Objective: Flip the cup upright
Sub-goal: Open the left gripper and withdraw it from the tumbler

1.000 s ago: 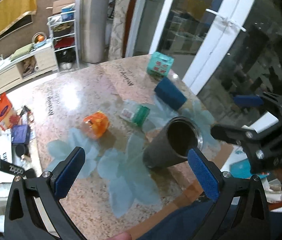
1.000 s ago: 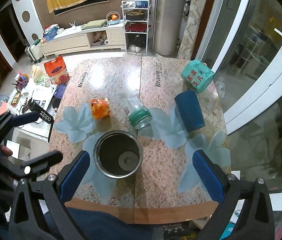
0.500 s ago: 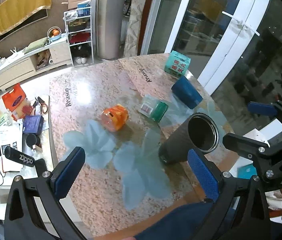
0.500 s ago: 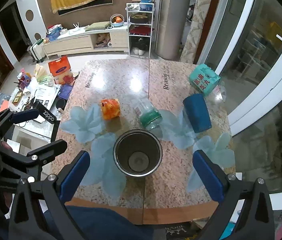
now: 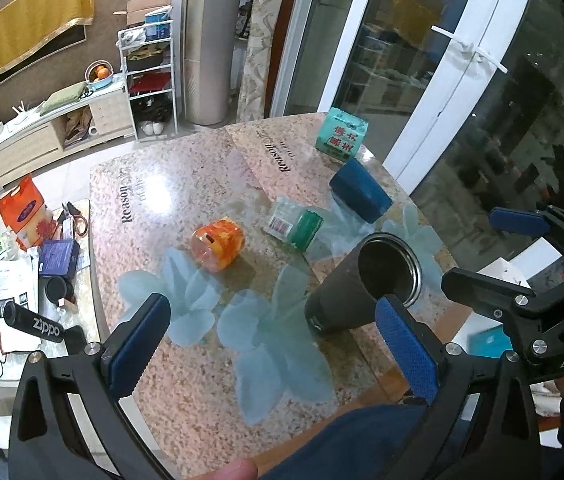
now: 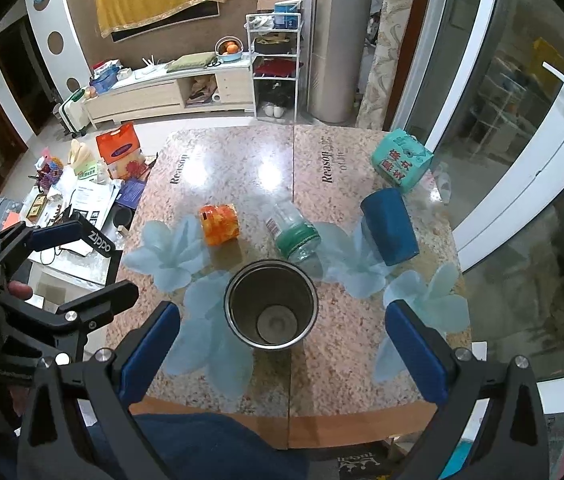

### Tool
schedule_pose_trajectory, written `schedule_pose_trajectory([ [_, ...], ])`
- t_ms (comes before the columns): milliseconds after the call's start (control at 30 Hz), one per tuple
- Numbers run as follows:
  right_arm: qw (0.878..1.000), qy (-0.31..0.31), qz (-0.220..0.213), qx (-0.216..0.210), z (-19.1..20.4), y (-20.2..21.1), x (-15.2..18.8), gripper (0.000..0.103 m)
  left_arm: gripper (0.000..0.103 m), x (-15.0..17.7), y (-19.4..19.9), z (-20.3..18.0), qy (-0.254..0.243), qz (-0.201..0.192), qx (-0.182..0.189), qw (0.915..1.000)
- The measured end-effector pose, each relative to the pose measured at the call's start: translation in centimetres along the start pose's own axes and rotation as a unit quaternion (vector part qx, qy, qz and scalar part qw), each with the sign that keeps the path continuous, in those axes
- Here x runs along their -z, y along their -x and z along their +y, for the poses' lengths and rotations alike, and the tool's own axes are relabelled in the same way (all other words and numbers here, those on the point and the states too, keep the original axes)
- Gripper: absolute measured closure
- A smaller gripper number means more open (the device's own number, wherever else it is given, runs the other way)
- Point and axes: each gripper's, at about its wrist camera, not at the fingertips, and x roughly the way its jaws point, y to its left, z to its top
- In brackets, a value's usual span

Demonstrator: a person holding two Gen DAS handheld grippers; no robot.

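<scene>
A dark steel cup (image 6: 270,309) stands upright, mouth up and empty, near the front edge of the speckled stone table (image 6: 241,176). In the left wrist view the cup (image 5: 358,284) shows to the right. My right gripper (image 6: 282,344) is open above the cup, its blue pads wide apart on either side and not touching it. My left gripper (image 5: 269,340) is open and empty above the table's front left part, left of the cup.
A blue cup (image 6: 389,227) lies on its side at the right. A clear jar with a green lid (image 6: 292,232) and an orange jar (image 6: 219,224) lie behind the steel cup. A teal tissue pack (image 6: 401,165) sits at the far right corner.
Both grippers have pulled back and up from the table, so the cup looks smaller and further off. The cup stays upright in place.
</scene>
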Motion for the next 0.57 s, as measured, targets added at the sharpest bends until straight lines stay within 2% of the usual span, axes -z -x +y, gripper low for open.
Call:
schedule_pose_trajectory([
  [567,1.000,-0.012,0.002,0.002,-0.14,0.22,0.40,0.000,0.000,-0.19,-0.45,-0.22,-0.003,0.000,0.008,1.0000],
])
